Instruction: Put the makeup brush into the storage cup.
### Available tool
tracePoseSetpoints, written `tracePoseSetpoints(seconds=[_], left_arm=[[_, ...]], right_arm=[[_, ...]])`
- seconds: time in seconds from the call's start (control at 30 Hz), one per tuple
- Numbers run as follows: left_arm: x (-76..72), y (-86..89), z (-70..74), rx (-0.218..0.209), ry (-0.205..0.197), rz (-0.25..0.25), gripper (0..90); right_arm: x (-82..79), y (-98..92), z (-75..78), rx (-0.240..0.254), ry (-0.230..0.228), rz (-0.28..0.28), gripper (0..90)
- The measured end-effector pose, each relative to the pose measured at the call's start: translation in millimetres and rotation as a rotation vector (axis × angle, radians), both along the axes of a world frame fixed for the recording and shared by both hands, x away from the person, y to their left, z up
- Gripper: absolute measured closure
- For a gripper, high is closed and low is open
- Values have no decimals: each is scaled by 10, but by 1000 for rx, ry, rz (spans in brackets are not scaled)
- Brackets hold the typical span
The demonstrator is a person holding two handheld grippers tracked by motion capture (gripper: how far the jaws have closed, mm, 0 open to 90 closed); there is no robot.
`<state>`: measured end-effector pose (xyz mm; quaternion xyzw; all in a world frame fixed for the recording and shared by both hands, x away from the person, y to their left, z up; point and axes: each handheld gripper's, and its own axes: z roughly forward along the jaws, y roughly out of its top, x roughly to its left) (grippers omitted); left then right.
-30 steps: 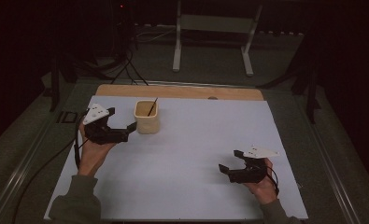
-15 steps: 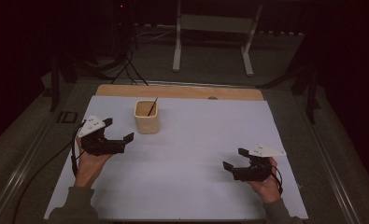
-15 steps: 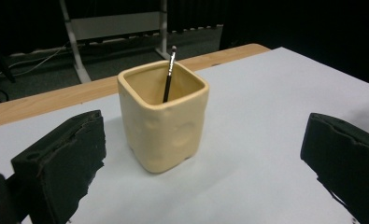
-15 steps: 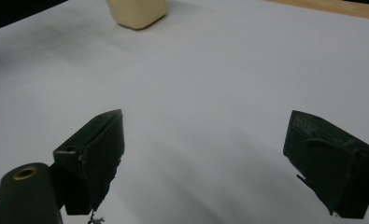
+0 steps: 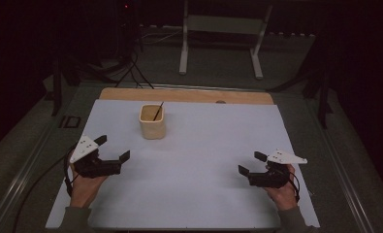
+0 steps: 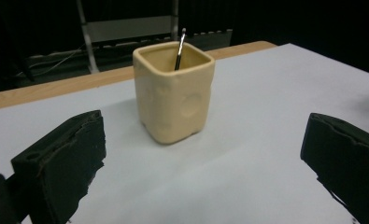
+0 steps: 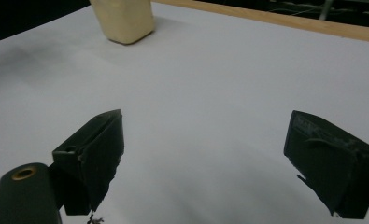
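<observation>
Cream-yellow square ceramic cup (image 5: 152, 122) stands upright at far centre of white-covered worktop (image 5: 203, 184), thin dark stick (image 5: 157, 111) leaning inside. Left gripper (image 5: 114, 154) near worktop's left edge, aimed at cup, fingers (image 6: 63, 163) wide apart, empty. Right gripper (image 5: 249, 164) well apart at right, fingers (image 7: 94, 151) wide apart, empty. Recommended approach: advance left gripper level, straddle cup walls squarely, avoid stick, close gently to prevent tipping.

left gripper (image 5: 112, 149) — farther from cup (image 5: 152, 122)

Dim, soft overhead light on the white sheet (image 5: 199, 160), black surroundings, blurred near jaws, faint shadows.
</observation>
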<state>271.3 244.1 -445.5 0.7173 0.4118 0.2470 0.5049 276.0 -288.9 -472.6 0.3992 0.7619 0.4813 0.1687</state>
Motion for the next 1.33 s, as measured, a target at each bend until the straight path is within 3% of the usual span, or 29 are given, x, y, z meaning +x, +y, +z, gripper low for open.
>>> tracePoseSetpoints(seconds=[0.23, 0.27, 0.37, 0.83, 1.33], left_arm=[[-139, 86, -105, 5, 13, 17, 12], [-161, 113, -130, 0, 20, 21, 12], [-207, 156, -167, 13, 24, 40, 12], [-423, 382, -227, 9, -23, 143, 11], [-415, 379, -300, 22, 0, 140, 12]], right_arm=[[-45, -102, -2, 1, -28, -4, 109], [-77, -154, 6, 6, -54, -7, 107], [-106, -208, 13, 6, -75, -19, 107], [-225, -335, -21, -9, -101, -36, 107], [-285, -396, -69, -8, -136, -42, 103]])
